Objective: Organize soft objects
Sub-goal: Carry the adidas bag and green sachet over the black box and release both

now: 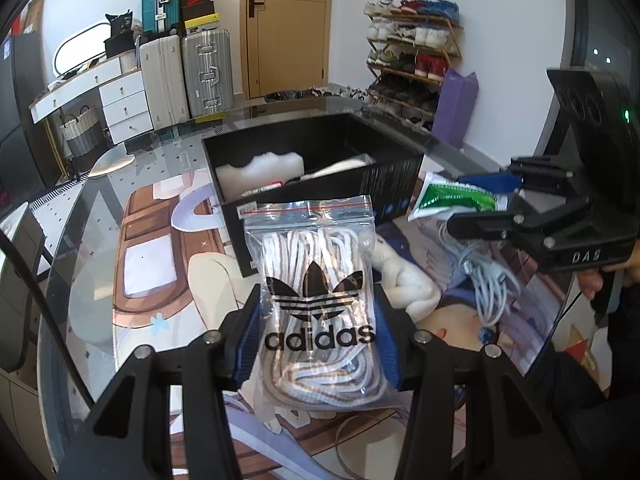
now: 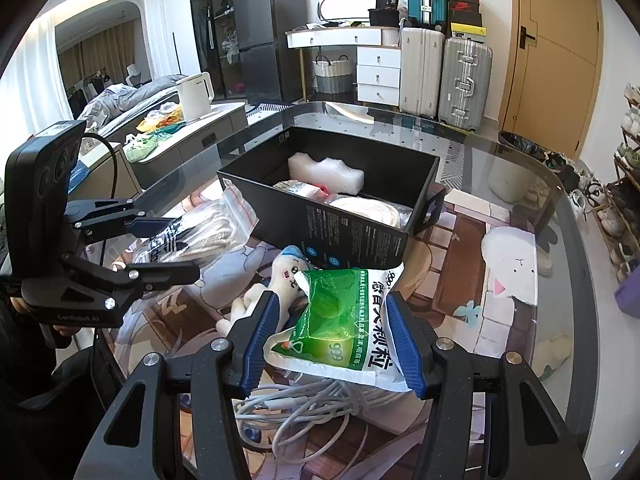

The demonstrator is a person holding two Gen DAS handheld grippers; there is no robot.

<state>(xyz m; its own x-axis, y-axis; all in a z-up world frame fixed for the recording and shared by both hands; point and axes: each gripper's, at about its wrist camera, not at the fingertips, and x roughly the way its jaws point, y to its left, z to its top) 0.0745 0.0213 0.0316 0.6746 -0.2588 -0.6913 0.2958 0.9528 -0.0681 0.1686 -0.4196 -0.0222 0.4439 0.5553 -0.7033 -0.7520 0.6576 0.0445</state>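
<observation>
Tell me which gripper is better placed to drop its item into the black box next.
Probably the right gripper: its green sachet sits just before the black box wall; the left gripper with the lace bag seems further back.

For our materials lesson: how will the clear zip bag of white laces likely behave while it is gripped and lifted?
The zip bag of laces, clamped in the left gripper, probably sags: thin film, loose coils. Its glossy plastic may slip against the pads. It looks light.

White walls, a wooden door [image 1: 289,28], stacked suitcases [image 1: 188,68], a shoe rack [image 1: 412,56] and a black fridge [image 2: 266,36].
</observation>
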